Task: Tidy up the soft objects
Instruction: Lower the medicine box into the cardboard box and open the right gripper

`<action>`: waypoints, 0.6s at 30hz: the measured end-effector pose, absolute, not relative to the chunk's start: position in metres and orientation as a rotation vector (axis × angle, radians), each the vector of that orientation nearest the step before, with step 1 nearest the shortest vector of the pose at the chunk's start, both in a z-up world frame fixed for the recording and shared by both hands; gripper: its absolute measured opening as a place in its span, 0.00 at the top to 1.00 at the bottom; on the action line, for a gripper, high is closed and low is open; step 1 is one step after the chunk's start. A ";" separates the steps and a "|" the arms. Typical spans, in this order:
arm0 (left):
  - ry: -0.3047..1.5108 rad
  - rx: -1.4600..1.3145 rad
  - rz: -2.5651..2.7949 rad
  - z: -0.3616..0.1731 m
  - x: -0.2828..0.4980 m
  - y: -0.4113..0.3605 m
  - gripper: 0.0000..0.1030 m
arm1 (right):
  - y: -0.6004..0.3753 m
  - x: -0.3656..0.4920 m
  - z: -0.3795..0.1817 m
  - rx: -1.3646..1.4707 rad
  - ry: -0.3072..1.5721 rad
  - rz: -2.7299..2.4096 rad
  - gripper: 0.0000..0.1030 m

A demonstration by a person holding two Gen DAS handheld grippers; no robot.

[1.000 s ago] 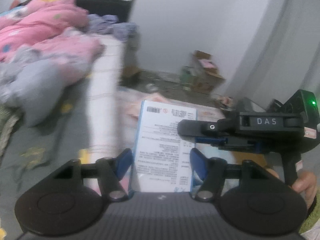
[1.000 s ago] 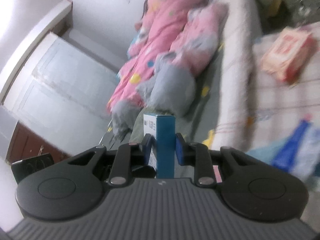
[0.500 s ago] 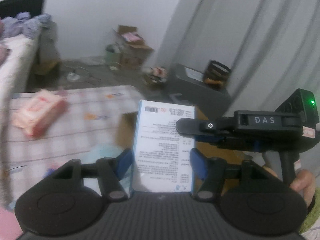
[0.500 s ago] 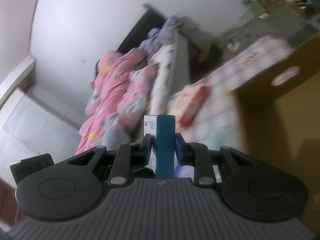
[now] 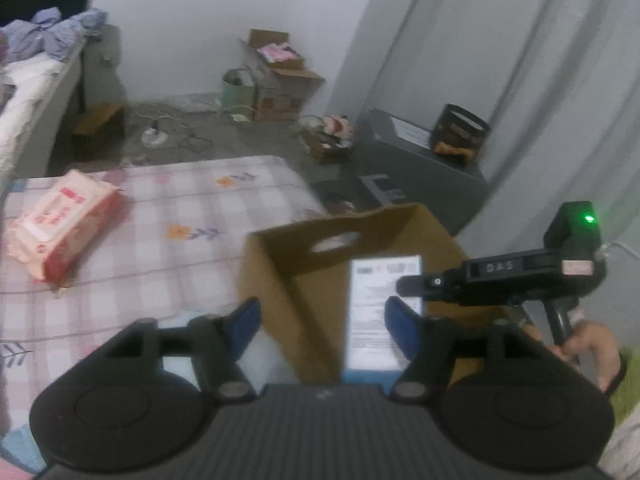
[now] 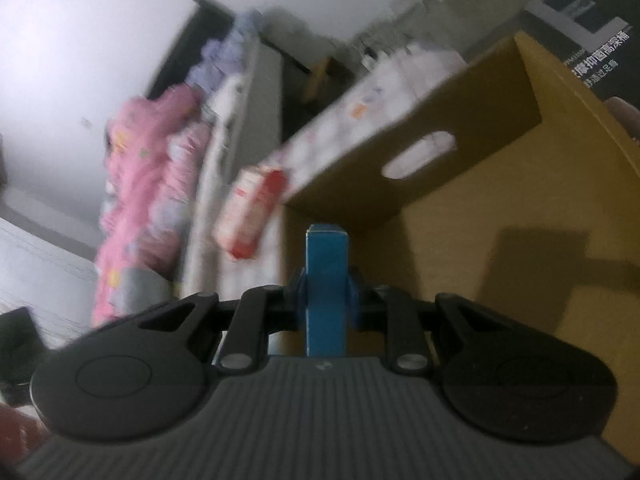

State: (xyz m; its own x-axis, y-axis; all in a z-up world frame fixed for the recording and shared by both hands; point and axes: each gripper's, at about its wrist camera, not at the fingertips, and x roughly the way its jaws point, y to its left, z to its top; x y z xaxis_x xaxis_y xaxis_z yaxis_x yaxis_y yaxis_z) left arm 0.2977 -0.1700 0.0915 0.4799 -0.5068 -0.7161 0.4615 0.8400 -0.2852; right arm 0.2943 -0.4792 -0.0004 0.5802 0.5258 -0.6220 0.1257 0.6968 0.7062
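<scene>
The right hand-held gripper [image 6: 327,294] is clamping a blue pack [image 6: 326,276] over the box [image 5: 404,232]; the left hand-held gripper [image 5: 322,320] is opening, its pads clear; a wipes pack [image 5: 60,226] is lying on the surface [image 5: 192,208].

My cardboard box [image 5: 360,248] gapes open on top, nothing across its mouth, so there's a clear way in. Its near wall juts up between my left gripper [image 5: 320,320] fingers. Left of it, the checked cloth [image 5: 192,216] lies bare up to the pink pack [image 5: 60,224].
</scene>
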 end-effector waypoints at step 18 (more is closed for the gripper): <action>0.913 -0.027 -0.453 0.077 0.270 -0.093 0.21 | -0.416 0.415 -0.094 0.631 1.168 0.317 0.79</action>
